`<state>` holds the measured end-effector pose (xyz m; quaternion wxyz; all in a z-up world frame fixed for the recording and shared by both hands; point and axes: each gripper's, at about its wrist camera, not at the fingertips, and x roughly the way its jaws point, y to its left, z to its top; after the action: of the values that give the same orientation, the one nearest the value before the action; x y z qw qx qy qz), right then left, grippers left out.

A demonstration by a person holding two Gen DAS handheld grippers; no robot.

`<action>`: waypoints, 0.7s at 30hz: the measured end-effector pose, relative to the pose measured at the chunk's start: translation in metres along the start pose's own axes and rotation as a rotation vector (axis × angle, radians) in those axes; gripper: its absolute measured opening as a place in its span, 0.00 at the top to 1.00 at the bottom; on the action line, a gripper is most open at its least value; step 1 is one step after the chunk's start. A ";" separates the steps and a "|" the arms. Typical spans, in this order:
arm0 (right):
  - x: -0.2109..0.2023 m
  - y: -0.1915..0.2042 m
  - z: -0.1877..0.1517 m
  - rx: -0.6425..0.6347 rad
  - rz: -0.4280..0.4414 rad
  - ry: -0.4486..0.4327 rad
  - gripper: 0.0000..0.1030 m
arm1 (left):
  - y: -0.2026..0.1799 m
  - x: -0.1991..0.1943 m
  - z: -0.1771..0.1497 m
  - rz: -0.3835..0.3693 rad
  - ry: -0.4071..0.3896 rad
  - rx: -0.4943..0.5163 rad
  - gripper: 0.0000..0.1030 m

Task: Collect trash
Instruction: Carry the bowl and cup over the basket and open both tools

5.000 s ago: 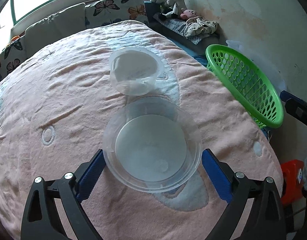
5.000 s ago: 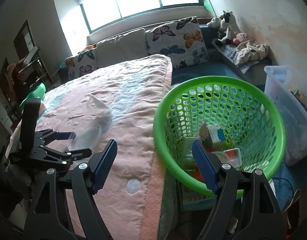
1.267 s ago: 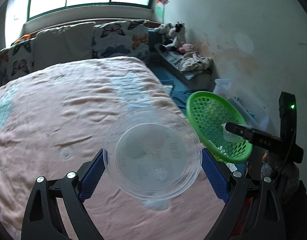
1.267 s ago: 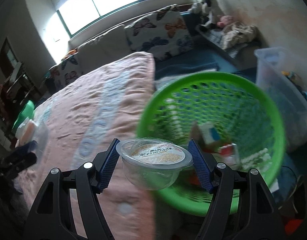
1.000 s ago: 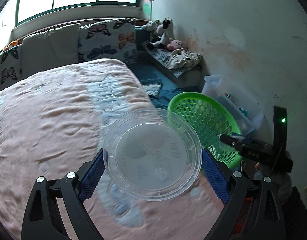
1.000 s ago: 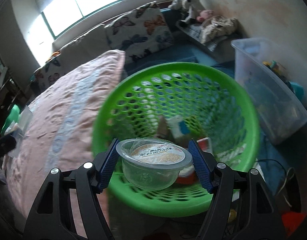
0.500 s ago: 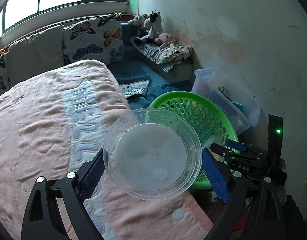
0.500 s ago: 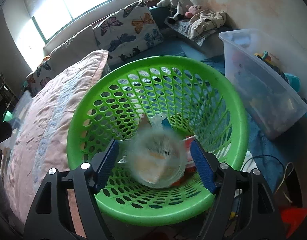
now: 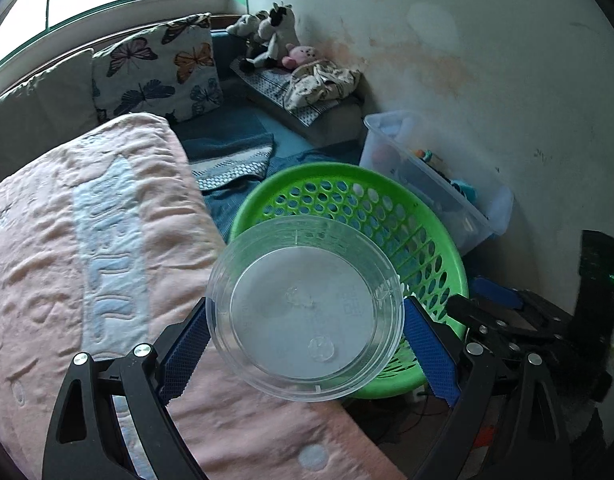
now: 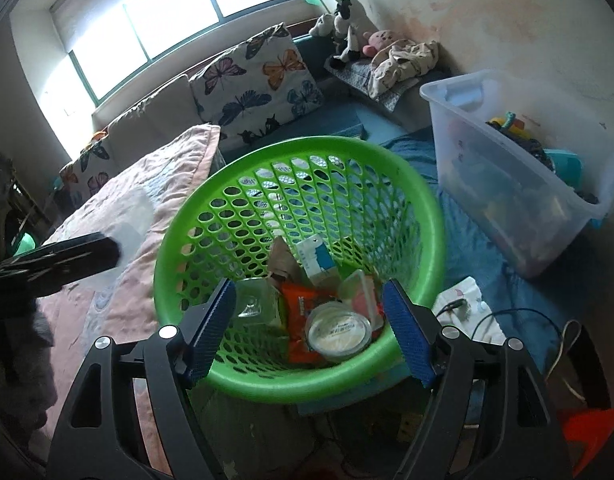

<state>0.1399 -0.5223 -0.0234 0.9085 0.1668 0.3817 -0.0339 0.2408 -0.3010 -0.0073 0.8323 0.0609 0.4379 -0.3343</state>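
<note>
My left gripper is shut on a clear round plastic lid, held flat over the corner of the pink blanket and the near rim of the green basket. In the right wrist view my right gripper hangs open over the green basket with nothing between its blue pads. The small clear cup with a printed film top lies on the basket floor among a red wrapper, a carton and other trash. The right gripper's black body shows at the right of the left wrist view.
A bed with a pink blanket lies left of the basket. A clear storage box of toys stands right of it by the wall. Cables and white cloth lie on the blue floor mat. Butterfly pillows and plush toys sit at the back.
The right gripper opened and the clear cup dropped from it into the basket. The left gripper carried the lid from over the bed toward the basket's rim.
</note>
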 end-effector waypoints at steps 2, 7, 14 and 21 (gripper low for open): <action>-0.005 -0.002 -0.003 -0.003 -0.003 -0.006 0.26 | -0.004 0.005 0.000 -0.002 0.007 0.006 0.13; -0.014 -0.004 -0.010 -0.015 -0.023 -0.021 0.26 | -0.012 0.019 0.000 -0.011 0.032 0.009 0.13; -0.019 -0.009 -0.017 -0.008 -0.024 -0.025 0.26 | -0.021 0.032 0.000 -0.035 0.061 0.017 0.13; -0.017 -0.010 -0.022 0.000 -0.026 -0.020 0.26 | -0.022 0.039 -0.004 -0.040 0.081 0.014 0.12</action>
<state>0.1107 -0.5254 -0.0286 0.9118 0.1615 0.3747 -0.0474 0.2394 -0.3361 -0.0353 0.8066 0.0714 0.4699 -0.3514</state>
